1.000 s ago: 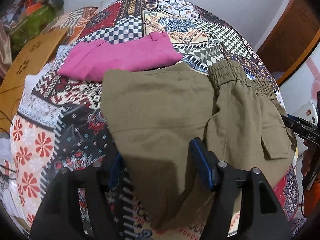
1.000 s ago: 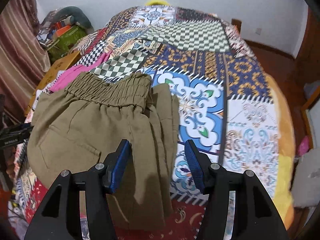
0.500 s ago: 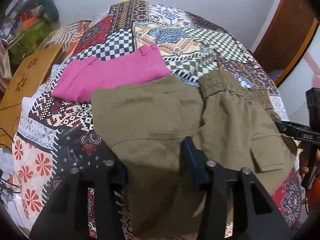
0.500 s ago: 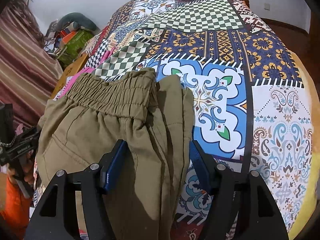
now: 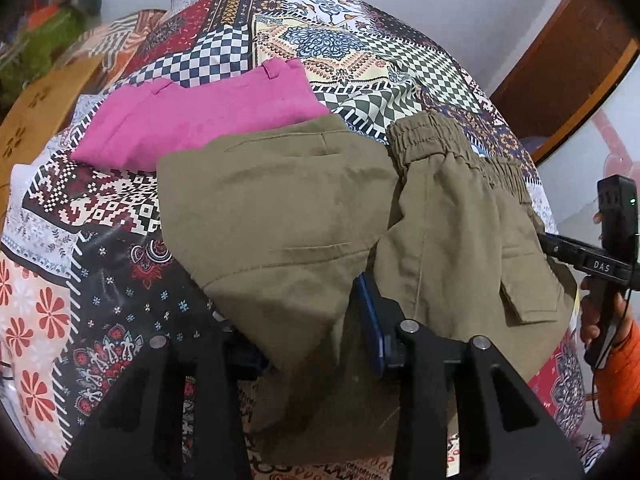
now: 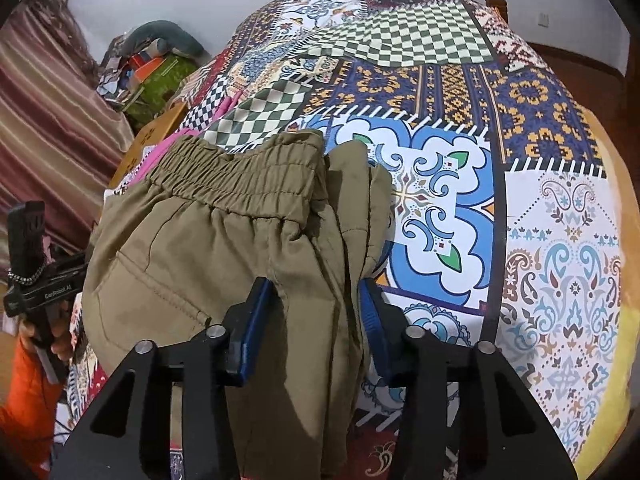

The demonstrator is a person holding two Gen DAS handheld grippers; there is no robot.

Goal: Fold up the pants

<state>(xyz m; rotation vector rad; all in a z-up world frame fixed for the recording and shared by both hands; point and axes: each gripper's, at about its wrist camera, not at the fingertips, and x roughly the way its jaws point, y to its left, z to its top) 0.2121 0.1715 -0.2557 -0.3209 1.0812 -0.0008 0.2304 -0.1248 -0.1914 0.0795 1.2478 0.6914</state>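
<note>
Olive pants [image 5: 280,208] lie on a patchwork bedspread [image 5: 120,216], with one leg part folded over and the elastic waistband [image 6: 240,176] at the far side. My left gripper [image 5: 306,320] is closing, and a bunched fold of the leg fabric fills the space between its blue pads [image 5: 370,312]. My right gripper [image 6: 314,292] is closing too. Its pads [image 6: 256,312] press against a thick fold of the olive pants [image 6: 200,248] just below the waistband. A hand in an orange sleeve [image 5: 616,368] holds the right tool at the far right edge of the left wrist view.
Folded pink pants [image 5: 200,120] lie just beyond the olive ones. A wooden board [image 5: 36,112] stands left of the bed and a brown door frame [image 5: 560,80] at the right. Clutter [image 6: 160,68] and a striped curtain [image 6: 52,120] are at the left. The bedspread [image 6: 540,220] stretches right.
Both pairs of jaws have narrowed around the olive fabric. The left camera has drawn closer over the folded leg, and the right one closer to the waistband.
</note>
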